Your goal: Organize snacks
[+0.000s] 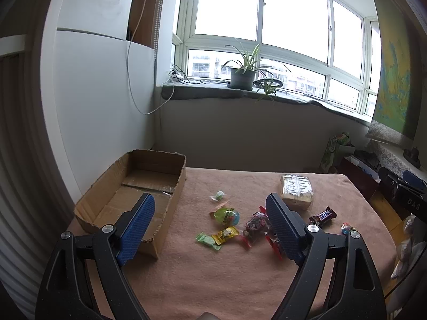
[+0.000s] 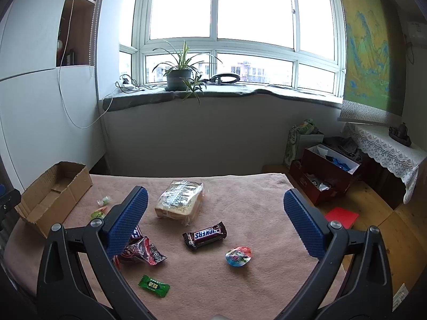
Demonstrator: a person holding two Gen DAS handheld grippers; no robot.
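Snacks (image 2: 204, 235) partly hidden behind right tool (image 2: 213, 200), perhaps candy.

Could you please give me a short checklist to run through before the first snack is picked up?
1. Open brown cardboard box has room inside: ok, nothing visible in it.
2. Left hand-held gripper open and holding nothing: ok.
3. Right hand-held gripper open and holding nothing: ok.
4. Brown Snickers bar lies apart from other snacks, free to grasp: ok.
5. Clear-wrapped sliced bread loaf will fit the box: cannot tell.
6. Dark red-edged snack packets separate from one another: not ok, they overlap and sit partly hidden behind the right gripper's finger.
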